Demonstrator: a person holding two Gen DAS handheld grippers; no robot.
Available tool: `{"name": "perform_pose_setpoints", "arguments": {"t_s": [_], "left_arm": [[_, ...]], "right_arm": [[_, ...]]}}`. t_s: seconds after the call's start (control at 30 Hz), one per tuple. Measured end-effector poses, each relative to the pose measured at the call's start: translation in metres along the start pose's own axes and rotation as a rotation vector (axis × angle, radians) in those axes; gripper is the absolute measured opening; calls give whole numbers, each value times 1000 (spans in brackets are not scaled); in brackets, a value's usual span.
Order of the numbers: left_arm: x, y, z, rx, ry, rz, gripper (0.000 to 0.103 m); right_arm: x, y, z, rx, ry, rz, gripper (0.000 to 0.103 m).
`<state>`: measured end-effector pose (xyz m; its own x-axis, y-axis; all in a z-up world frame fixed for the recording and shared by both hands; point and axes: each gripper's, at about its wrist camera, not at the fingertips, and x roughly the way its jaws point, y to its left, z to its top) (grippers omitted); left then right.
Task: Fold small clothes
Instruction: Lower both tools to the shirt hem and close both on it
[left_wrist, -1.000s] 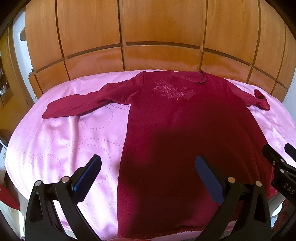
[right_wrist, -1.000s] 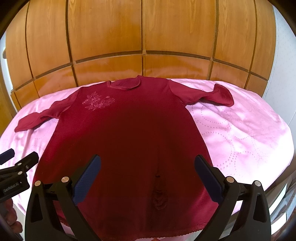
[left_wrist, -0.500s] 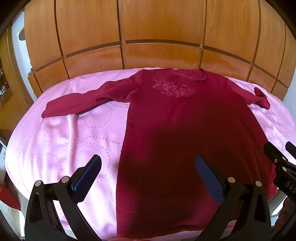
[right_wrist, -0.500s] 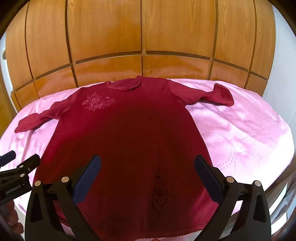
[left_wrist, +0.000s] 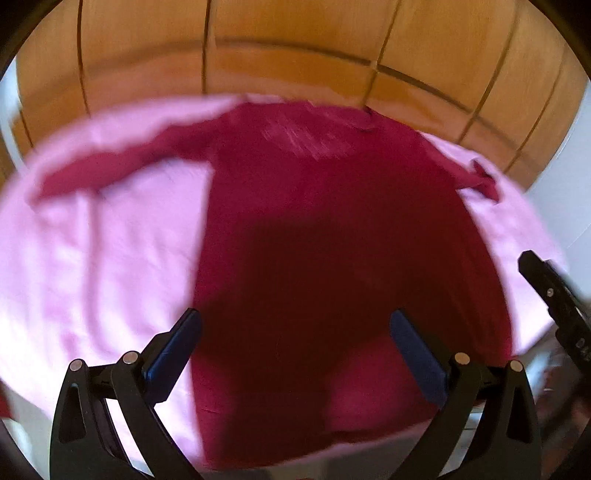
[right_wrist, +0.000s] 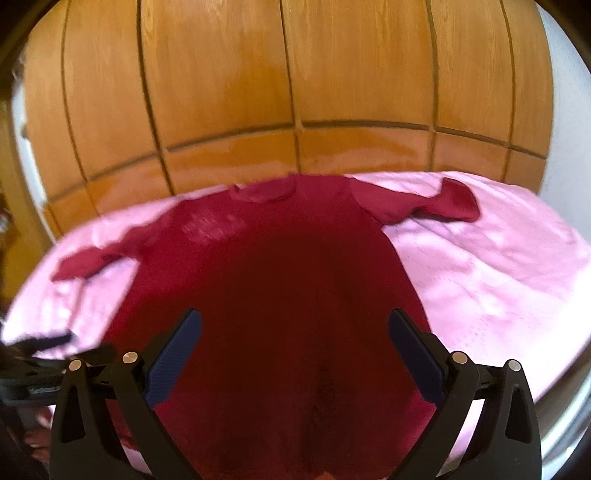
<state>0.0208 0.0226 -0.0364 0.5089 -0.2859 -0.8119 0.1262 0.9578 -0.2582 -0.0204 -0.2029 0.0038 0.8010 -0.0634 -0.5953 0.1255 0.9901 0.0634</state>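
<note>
Left wrist view: left tongs (left_wrist: 295, 343) are held apart, empty, over the near hem of a dark red long-sleeved top (left_wrist: 332, 240); the top is spread flat on a bed with a pink cover (left_wrist: 92, 258), its long axis running straight away toward the collar, one sleeve stretched out to the left. Much is blurred

Right wrist view: right tongs (right_wrist: 293, 345) are likewise apart and empty above the hem of the top (right_wrist: 295, 277); a crumpled sleeve (right_wrist: 443, 201) lies off to the right, nearer this hand, and a pale pattern is seen on the chest
</note>
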Motion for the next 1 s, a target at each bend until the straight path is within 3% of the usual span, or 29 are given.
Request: {"name": "perform_pose_setpoints", "arguments": {"t_s": [0.07,0.17,0.37,0.43,0.53,0.6,0.87,1.0], "left_arm": [[4,19,-5,-117,7,-70,101],[7,41,-12,-194,4,-66,101],[4,64,-23,-123,-54,45,101],[1,74,-28,-120,-46,18,101],[6,87,-32,-148,-14,-88,101],[3,88,-37,-152,-25,-138,101],[-2,85,-61,-77,-26,-216,100],[-2,78,-69,-15,0,-221,98]], "right_arm": [[-3,-15,3,41,-19,22,100],[-1,-44,4,68,24,-9,100],[4,-109,-16,213,117,2,100],[7,-129,-28,282,148,20,100],[13,-151,-48,404,194,112,88],[16,-159,-60,456,219,141,68],[20,-166,-95,536,260,213,62],[19,-159,-99,519,274,258,50]]}}
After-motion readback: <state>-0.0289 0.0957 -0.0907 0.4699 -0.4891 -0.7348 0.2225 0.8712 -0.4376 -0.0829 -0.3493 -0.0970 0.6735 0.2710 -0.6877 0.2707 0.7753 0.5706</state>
